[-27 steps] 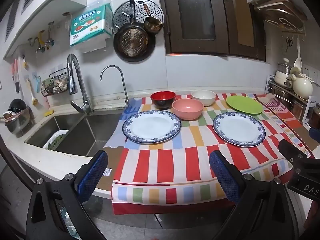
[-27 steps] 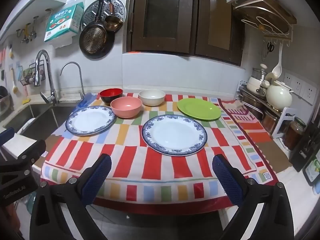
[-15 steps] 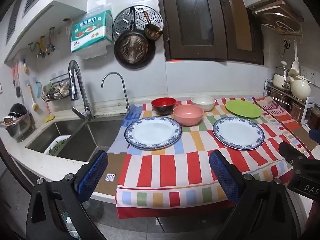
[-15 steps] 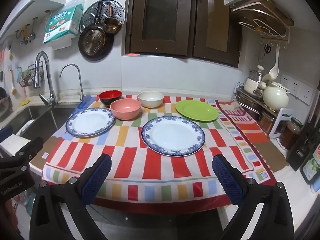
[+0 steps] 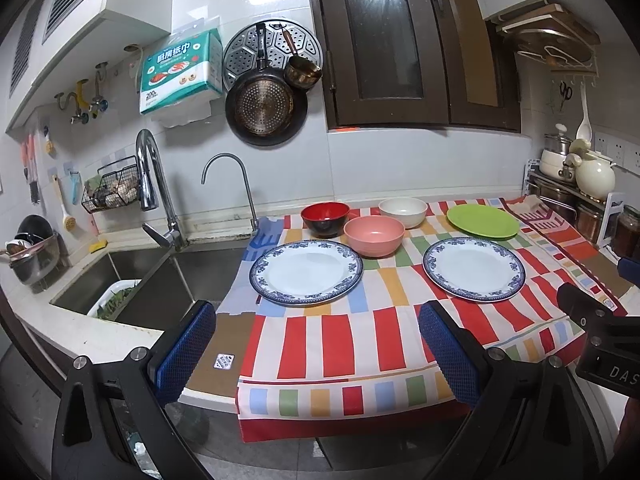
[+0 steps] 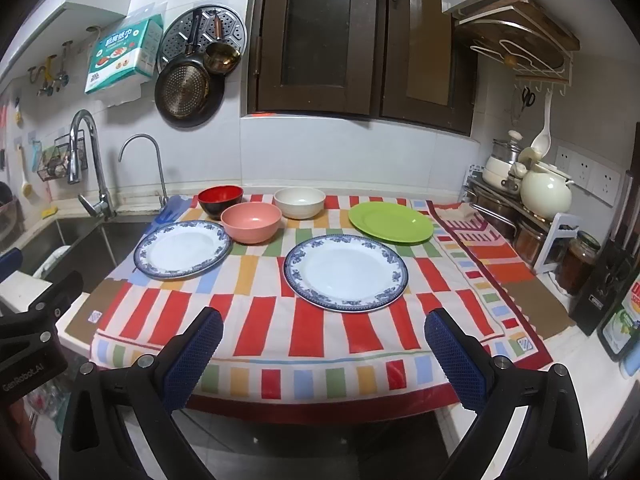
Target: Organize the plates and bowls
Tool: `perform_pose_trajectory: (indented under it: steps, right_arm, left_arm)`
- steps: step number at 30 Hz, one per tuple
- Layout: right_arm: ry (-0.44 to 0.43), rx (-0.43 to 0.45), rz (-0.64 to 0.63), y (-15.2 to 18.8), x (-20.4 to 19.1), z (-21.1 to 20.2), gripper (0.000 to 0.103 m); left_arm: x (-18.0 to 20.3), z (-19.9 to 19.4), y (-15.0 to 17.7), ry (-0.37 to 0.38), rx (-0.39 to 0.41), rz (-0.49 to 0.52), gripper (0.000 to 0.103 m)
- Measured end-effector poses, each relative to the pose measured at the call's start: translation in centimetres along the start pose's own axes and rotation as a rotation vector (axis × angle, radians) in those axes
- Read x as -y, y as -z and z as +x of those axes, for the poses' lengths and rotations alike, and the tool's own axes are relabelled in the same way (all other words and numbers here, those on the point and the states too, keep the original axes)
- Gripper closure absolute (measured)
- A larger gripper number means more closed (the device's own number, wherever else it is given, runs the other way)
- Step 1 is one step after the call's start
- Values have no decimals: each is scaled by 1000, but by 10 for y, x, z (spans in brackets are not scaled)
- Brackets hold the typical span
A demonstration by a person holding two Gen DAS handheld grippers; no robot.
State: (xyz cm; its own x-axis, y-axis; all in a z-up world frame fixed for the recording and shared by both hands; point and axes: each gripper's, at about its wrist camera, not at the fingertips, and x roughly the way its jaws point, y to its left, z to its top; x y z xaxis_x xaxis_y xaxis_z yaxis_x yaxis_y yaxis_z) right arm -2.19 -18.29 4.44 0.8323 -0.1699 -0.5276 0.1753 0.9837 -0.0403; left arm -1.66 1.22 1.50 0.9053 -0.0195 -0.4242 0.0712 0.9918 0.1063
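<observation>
Both claws, left claw (image 5: 316, 334) and right claw (image 6: 322, 338), gape wide and empty short of the worktop (image 6: 576, 356). Two blue-rimmed plates (image 6: 346, 272) (image 6: 182, 249) lie nearest; pink bowl (image 6: 251, 222), red bowl (image 6: 220, 199), white bowl (image 6: 299, 201) and green plate (image 6: 391, 222) sit toward twelve o'clock.

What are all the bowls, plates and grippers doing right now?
Left gripper: open, empty.
Right gripper: open, empty.
Red bowl: upright, empty.
Pink bowl: upright, empty.
White bowl: upright, empty.
Green plate: flat, empty.
Left blue-rimmed plate: flat, empty.
Right blue-rimmed plate: flat, empty.
</observation>
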Motion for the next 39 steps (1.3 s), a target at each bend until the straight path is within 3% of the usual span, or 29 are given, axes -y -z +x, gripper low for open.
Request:
perform_pose_trajectory:
  steps: [39]
  right_arm:
    - [23, 8, 7, 1, -6, -11, 1]
  left_arm:
    - [-12, -4, 3, 27, 13, -3, 0]
